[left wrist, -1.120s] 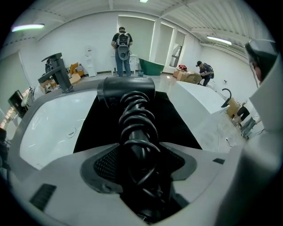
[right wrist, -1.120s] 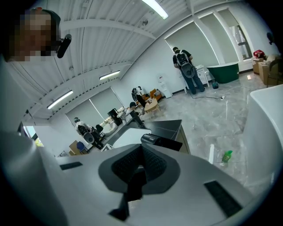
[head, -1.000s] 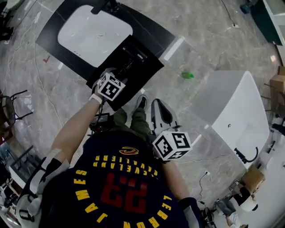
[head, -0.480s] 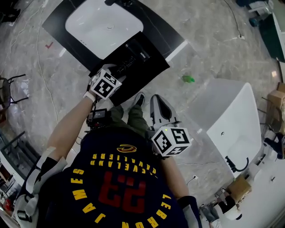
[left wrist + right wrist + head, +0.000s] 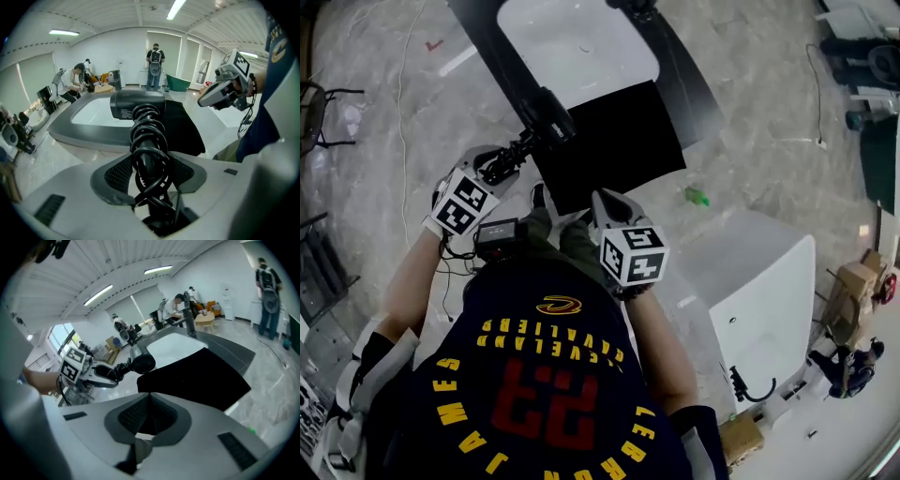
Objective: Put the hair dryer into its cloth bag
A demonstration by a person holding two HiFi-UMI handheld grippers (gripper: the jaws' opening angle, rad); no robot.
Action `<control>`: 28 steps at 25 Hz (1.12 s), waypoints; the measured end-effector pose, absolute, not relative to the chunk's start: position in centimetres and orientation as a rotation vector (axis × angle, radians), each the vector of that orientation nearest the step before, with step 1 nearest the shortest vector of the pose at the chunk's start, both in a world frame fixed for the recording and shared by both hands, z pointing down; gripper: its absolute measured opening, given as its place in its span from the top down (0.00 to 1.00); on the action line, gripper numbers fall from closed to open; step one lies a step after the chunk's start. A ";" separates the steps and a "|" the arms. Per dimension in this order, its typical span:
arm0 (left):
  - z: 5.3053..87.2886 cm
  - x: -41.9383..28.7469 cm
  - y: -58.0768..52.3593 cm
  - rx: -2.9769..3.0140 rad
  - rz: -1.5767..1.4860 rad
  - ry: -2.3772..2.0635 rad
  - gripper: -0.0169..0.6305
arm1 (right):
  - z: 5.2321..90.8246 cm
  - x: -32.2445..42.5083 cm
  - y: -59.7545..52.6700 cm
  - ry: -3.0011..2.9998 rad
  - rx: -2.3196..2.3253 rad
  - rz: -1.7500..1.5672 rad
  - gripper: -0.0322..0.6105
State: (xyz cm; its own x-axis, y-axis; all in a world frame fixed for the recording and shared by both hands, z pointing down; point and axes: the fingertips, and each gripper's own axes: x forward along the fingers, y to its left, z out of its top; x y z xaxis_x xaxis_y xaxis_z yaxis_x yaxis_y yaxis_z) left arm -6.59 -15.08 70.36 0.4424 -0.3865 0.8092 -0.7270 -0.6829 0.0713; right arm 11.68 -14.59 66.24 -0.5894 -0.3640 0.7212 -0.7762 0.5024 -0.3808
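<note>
Left gripper (image 5: 502, 166), fingers just closing in, clamps cord-wrapped handle of hair dryer (image 5: 546, 116), aloft upper left: rigid, likely top-heavy, slick-shelled. Right gripper (image 5: 606, 202) clenched empty beside limp cloth bag (image 5: 614, 141), upper centre.

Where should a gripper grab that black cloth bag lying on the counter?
Probably the near edge of the cloth bag, which overhangs the counter toward the person; the right gripper can come from that side and pinch it. The rest lies flat, hard to pinch. Its mouth cannot be made out.
</note>
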 end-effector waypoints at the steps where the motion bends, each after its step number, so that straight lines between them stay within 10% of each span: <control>1: 70.2 -8.2 -14.2 2.271 1.131 -0.956 0.62 | 66.7 10.4 -14.7 -2.170 0.877 0.891 0.94; 13: 60.9 -17.4 5.9 2.103 1.106 -0.992 0.62 | 65.1 -0.5 -4.3 -1.961 0.441 0.390 0.76; 28: 60.9 -18.6 9.1 2.248 1.202 -0.827 0.62 | 60.2 0.0 -4.1 -1.981 0.669 0.412 0.93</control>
State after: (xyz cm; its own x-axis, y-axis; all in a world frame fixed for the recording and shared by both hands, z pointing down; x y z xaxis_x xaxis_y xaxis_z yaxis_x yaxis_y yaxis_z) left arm -18.61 9.14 60.90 0.4382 -0.2906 0.8506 -0.6900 -0.7152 0.1112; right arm -0.03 -4.09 60.22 -0.3803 -0.2829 0.8805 -0.6104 0.7921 -0.0091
